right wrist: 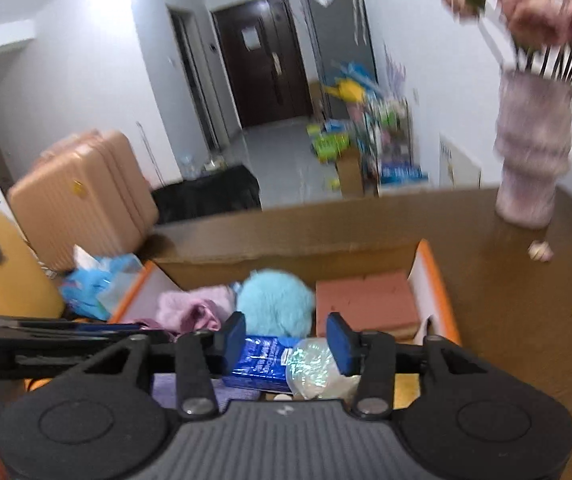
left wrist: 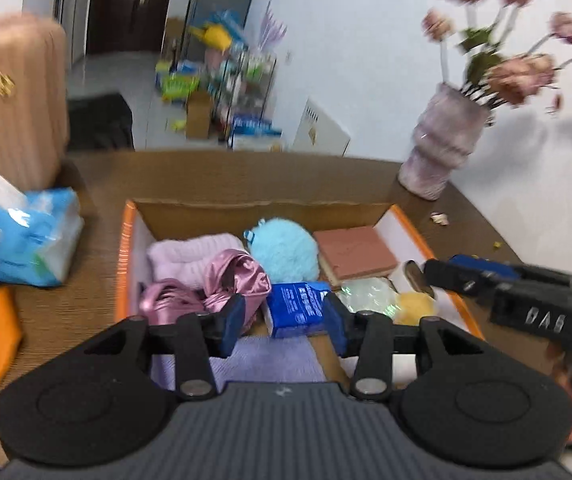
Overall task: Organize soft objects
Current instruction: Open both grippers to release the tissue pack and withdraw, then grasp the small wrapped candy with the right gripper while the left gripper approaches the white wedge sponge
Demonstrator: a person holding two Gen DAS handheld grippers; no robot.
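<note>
An open cardboard box (left wrist: 262, 210) with orange-edged flaps sits on the brown table. It holds a pale pink knit cloth (left wrist: 190, 258), a shiny pink satin piece (left wrist: 234, 280), a fluffy light-blue ball (left wrist: 284, 250), a pink sponge block (left wrist: 352, 254), a blue tissue pack (left wrist: 296, 308), a clear crinkly bag (left wrist: 366, 296) and a yellow round sponge (left wrist: 416, 306). My left gripper (left wrist: 284, 318) is open above the box's near side, its jaws on either side of the blue pack. My right gripper (right wrist: 288, 338) is open above the blue pack (right wrist: 260, 364) and clear bag (right wrist: 314, 364). The box (right wrist: 286, 258) also holds the ball (right wrist: 274, 300).
A blue-white tissue packet (left wrist: 26, 236) lies left of the box, beside a beige suitcase (left wrist: 10, 96). A pale vase (left wrist: 442, 140) with pink flowers stands at the table's back right. A lilac cloth (left wrist: 254, 360) lies under my left gripper. Small crumbs dot the table at the right.
</note>
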